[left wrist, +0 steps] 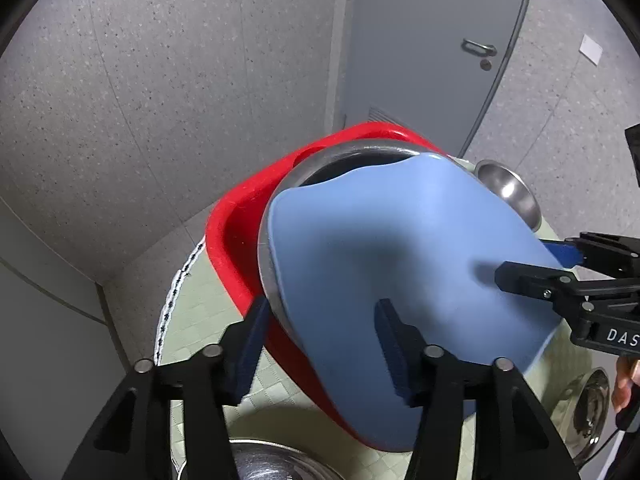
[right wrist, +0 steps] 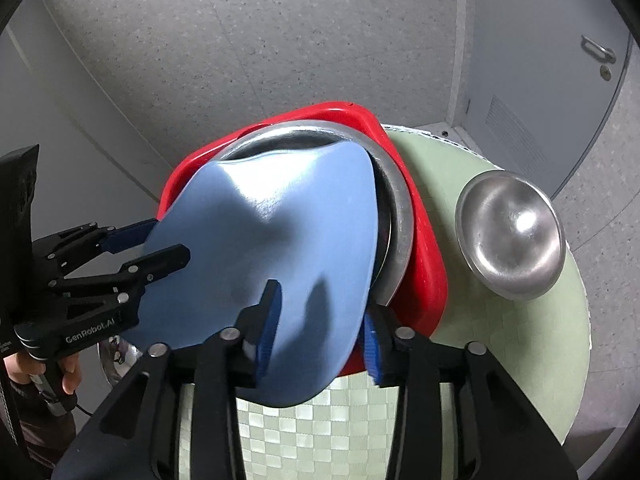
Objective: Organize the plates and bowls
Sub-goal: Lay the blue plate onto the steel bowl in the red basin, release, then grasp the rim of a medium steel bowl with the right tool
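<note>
A light blue plate (left wrist: 400, 264) (right wrist: 280, 236) is held tilted over a large steel bowl (left wrist: 340, 156) (right wrist: 396, 216) that sits in a red basin (left wrist: 236, 224) (right wrist: 424, 256). My left gripper (left wrist: 320, 344) straddles the plate's near edge, one finger under it and one on top; it also shows in the right wrist view (right wrist: 164, 240). My right gripper (right wrist: 320, 324) likewise straddles the plate's other edge and shows in the left wrist view (left wrist: 532, 264). Both grip the plate.
A round table with a green checked cloth (right wrist: 520, 340) carries a small steel bowl (right wrist: 510, 236) (left wrist: 508, 196) right of the basin. Other steel dishes sit near the front edge (left wrist: 276, 464) (left wrist: 592, 404). Grey walls and a door (left wrist: 440, 40) stand behind.
</note>
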A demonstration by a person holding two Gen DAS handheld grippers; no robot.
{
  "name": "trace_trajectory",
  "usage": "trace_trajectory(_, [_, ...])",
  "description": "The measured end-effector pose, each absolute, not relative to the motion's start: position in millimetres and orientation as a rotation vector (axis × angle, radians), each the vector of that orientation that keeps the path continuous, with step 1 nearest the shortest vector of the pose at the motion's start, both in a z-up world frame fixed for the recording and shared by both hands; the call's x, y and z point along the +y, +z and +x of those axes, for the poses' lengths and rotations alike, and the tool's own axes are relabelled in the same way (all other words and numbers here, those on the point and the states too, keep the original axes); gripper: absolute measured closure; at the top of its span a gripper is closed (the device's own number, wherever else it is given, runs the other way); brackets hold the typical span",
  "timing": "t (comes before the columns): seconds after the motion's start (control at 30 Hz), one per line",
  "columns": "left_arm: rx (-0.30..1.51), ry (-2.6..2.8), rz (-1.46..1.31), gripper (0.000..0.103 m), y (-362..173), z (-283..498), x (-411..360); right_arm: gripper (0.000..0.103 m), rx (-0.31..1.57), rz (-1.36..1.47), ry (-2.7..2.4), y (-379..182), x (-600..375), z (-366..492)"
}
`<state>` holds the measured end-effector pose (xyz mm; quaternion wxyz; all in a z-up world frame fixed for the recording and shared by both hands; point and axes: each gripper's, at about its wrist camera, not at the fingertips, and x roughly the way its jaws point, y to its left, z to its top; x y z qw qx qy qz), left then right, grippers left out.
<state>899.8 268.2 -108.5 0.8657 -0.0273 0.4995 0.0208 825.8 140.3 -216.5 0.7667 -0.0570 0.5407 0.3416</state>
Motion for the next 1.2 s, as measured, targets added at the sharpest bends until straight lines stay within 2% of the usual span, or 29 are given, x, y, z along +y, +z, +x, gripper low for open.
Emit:
trace_trajectory(0.07, [1.044,0.045,-0.059,0.049,-106.9,896.0,267.9,0.055,1.173,-0.131,0.726,-216.1,137.7,822.8])
trace_trajectory(0.33, [0.965,0.067,-0.099,0.035,-84.8,861.8,280.5,0.053,1.117,-0.087,0.658,-199.8,111.6,807.7])
trace_trajectory(0.47, [0.907,0.101,-0.129,0.029,-72.6,830.3,289.7,0.042,1.037,-0.06,0.63,-180.7,100.5,783.8])
trace_trajectory(0.7, [0.855,0.128,-0.151,0.022,-65.5,776.6,295.6,0.034,0.952,0.019,0.652,-161.5,103.2,738.2])
trace_trajectory(0.97, [0.894,0.188,-0.127,0.021,-93.3,717.3,313.0,0.032,0.932,0.045,0.734,-176.3,133.7,678.3])
trace_trajectory(1.2, [0.959,0.232,-0.158,0.024,-131.9,692.3,326.1,0.032,1.007,0.021,0.788,-212.2,171.0,652.8])
